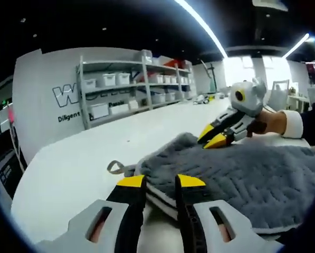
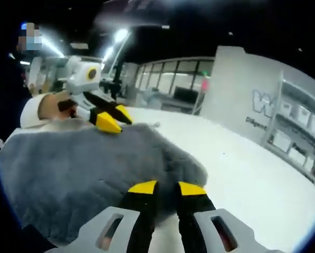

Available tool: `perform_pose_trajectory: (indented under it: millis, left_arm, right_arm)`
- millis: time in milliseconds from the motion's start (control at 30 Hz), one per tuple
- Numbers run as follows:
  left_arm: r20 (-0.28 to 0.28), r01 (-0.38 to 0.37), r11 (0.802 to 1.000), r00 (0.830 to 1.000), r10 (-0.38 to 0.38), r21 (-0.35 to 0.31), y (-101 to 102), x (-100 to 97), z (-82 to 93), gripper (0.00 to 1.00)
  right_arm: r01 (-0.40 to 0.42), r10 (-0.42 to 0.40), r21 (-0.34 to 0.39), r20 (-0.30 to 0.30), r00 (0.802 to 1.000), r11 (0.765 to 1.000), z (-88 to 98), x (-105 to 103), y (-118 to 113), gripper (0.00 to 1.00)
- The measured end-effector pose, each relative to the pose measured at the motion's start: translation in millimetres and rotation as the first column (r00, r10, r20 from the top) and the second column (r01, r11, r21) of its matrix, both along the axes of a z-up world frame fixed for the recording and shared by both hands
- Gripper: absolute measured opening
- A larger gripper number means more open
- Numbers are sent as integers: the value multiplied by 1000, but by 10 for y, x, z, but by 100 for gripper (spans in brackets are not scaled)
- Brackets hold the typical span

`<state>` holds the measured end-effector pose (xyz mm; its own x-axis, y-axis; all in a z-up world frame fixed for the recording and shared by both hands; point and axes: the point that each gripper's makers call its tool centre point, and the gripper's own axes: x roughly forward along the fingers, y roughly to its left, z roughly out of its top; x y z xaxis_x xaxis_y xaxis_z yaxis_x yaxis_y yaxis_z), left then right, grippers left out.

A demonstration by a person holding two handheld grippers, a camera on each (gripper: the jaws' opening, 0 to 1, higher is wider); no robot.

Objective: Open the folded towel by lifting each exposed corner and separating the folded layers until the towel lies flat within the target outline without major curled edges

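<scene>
In the left gripper view a grey towel [image 1: 241,174] lies folded on the white table [image 1: 78,168], its hanging loop [image 1: 115,167] at the left corner. The left gripper [image 1: 161,182] sits at the towel's near edge, jaws slightly apart around the stacked layers; whether they pinch is unclear. Right of it, the right gripper [image 1: 214,136] rests at the towel's far edge, its jaws close together; its grip is hidden. Shelves [image 1: 136,87] stand beyond the towel.

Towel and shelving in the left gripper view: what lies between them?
Bare white table between the towel and the shelving; nothing lies on that stretch.
</scene>
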<state>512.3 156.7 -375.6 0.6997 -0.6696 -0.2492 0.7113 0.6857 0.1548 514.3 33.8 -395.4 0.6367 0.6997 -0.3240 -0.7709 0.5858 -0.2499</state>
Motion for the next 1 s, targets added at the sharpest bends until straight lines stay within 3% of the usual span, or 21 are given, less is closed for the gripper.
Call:
perform_pose_trajectory:
  millis: [200, 333, 567, 633, 1000]
  left_arm:
    - [-22, -8, 1000, 1000, 9, 16, 16, 16, -63, 21]
    - [-22, -17, 1000, 1000, 17, 16, 47, 33, -45, 26]
    - [-68, -39, 998, 997, 35, -51, 149, 59, 5, 30]
    - [-83, -32, 997, 996, 26, -68, 132, 45, -2, 31]
    - [-168, -38, 996, 986, 23, -85, 146, 32, -123, 31]
  right_arm:
    - [12, -11, 24, -30, 999, 1000, -41, 27, -3, 9]
    - [21, -18, 48, -58, 998, 999, -37, 26, -15, 9]
    - [2, -2, 20, -14, 1000, 1000, 6, 2, -10, 11]
    - [11, -6, 75, -63, 998, 997, 28, -19, 1, 13]
    - [-18, 26, 121, -63, 998, 992, 89, -102, 85, 18]
